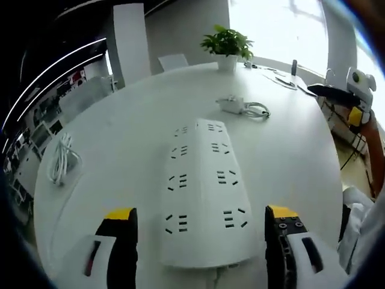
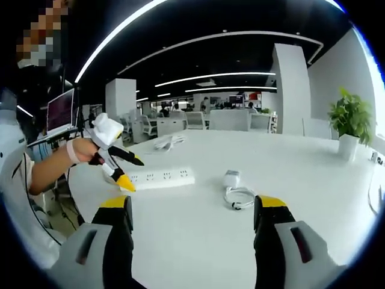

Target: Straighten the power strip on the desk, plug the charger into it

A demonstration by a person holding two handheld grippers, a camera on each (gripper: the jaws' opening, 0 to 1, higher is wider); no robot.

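Power strip (image 1: 204, 195): white, long, two rows of sockets, all empty; lies flat on the white table (image 1: 120, 156), pointing away between my left gripper's (image 1: 201, 232) jaws. Charger (image 1: 231, 105): small white block, coiled white cable attached; flat on the table beyond the strip's far end, apart from it, unplugged.

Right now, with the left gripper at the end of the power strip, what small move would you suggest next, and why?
Probably lower the left gripper and close it on the near end of the power strip. Its jaws stand open on either side of that end, not yet gripping. The charger lies apart on the desk, and the right gripper is open and empty.
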